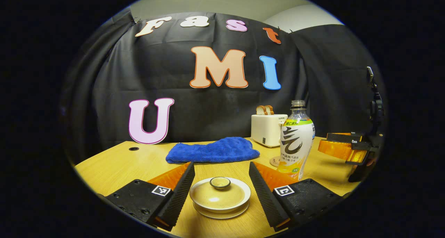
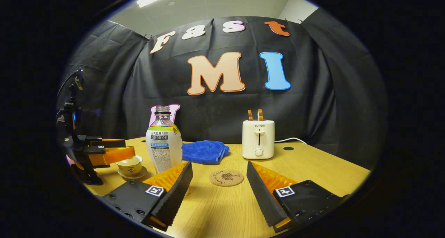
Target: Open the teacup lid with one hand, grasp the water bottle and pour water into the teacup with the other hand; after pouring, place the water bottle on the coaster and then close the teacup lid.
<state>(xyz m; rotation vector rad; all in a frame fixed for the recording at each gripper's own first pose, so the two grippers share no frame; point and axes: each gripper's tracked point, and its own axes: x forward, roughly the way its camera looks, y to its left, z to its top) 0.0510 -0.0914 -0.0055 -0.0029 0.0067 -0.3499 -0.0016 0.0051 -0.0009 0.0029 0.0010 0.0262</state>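
Left gripper (image 1: pixel 221 182) is hanging wide open around the cream ceramic lidded teacup (image 1: pixel 220 196) on the wooden table (image 1: pixel 114 168); fragile, slick glaze, so I'd pinch its small knob (image 1: pixel 220 182). Right gripper (image 2: pixel 219 182) is open, empty.

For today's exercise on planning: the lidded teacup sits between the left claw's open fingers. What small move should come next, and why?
Probably ease the left claw down and close it on the lid's knob. The lid is on the teacup, the fingers stand open either side of it, and the water bottle stands uncapped and ungrasped, so opening comes first.
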